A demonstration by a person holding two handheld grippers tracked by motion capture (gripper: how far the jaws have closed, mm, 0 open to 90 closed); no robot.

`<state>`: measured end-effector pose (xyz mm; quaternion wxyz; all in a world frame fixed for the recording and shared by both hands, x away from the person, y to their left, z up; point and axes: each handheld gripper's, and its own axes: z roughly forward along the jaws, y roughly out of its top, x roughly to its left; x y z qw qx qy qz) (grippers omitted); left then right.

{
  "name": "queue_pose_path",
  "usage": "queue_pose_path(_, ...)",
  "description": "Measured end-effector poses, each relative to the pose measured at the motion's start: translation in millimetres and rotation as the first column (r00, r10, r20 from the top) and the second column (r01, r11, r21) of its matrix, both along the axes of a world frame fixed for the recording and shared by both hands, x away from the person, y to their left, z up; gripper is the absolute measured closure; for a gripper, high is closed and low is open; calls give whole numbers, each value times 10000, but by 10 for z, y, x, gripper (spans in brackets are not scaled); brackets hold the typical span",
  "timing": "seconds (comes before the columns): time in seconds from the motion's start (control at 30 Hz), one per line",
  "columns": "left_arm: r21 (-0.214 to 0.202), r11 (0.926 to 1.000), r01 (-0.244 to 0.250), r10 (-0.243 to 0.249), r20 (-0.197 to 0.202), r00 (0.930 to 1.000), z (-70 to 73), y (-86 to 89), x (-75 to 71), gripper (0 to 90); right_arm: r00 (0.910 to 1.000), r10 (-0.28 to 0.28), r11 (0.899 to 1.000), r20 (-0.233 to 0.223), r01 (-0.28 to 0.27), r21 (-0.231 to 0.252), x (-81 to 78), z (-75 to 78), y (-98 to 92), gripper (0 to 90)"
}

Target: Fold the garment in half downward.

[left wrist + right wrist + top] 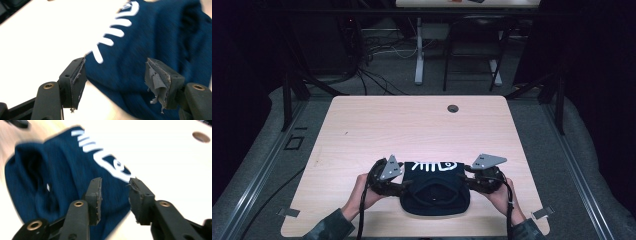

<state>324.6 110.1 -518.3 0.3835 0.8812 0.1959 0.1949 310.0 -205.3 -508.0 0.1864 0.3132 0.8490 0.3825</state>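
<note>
Garment position: we find the folded navy garment (435, 187) between left gripper (398, 184) and right gripper (468, 180).
Texture: soft knit, white lettering.
Jaws: both released, gripping nothing.

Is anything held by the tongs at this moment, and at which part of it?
Nothing is held. The left tongs and the right tongs both stand open over the edges of the folded navy garment, with their pads not pressing on the cloth.

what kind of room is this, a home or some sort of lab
Probably a lab or recording studio: a bare wooden table ringed by black curtains, loose cables on the floor, and another table's legs behind.
</note>
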Motion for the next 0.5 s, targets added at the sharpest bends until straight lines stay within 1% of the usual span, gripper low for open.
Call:
queue_pose_path(0.07, 37, 9999, -131, 131, 1, 9999, -36, -93, 76, 338, 10000, 16, 9998, -7, -16, 201, 66, 13, 98, 586)
queue_pose_path(0.1, 29, 9999, -156, 156, -88, 9998, -63, -136, 113, 336, 9999, 25, 9996, -115, -22, 266, 100, 11, 148, 585)
queue_pose_path(0.13, 29, 9999, -156, 156, -88, 9998, -63, -136, 113, 335, 9998, 31, 9996, -179, -25, 290, 132, -2, 200, 584)
queue_pose_path(0.17, 158, 9997, -196, 200, -208, 9996, -127, -208, 170, 335, 9996, 15, 9996, -276, -7, 285, 156, -21, 251, 579)
queue_pose_path(0.2, 184, 9997, -159, 166, -370, 9992, -162, -232, 192, 333, 9988, 99, 9996, -478, -87, 254, 171, -48, 296, 573)
queue_pose_path(0.23, 184, 9997, -159, 166, -370, 9992, -162, -232, 192, 330, 9988, 99, 9996, -478, -87, 254, 171, -48, 296, 573)
queue_pose_path(0.27, 221, 9997, -101, 113, -537, 9985, -195, -250, 208, 326, 9963, 266, 9996, -813, -269, -23, 175, -123, 372, 560)
queue_pose_path(0.3, 343, 9994, 51, -23, -793, 9968, -253, -264, 215, 321, 9944, 337, 9992, -1004, -358, -189, 173, -165, 395, 548)
queue_pose_path(0.33, 343, 9994, 51, -23, -793, 9968, -253, -264, 215, 317, 9944, 337, 9992, -1004, -358, -189, 173, -165, 395, 548)
queue_pose_path(0.37, 444, 9989, 151, -109, -922, 9957, -309, -262, 200, 307, 9910, 307, 9984, -1304, -367, -437, 170, -243, 409, 505)
queue_pose_path(0.4, 503, 9985, 214, -160, -1060, 9942, -333, -257, 194, 298, 9881, 328, 9983, -1504, -395, -417, 177, -273, 396, 491)
queue_pose_path(0.47, 487, 9984, 284, -226, -1155, 9930, -369, -239, 178, 292, 9843, 307, 9984, -1736, -385, -418, 185, -318, 364, 425)
queue_pose_path(0.5, 477, 9984, 304, -243, -1239, 9920, -381, -231, 174, 286, 9823, 321, 9984, -1846, -401, -394, 189, -345, 357, 411)
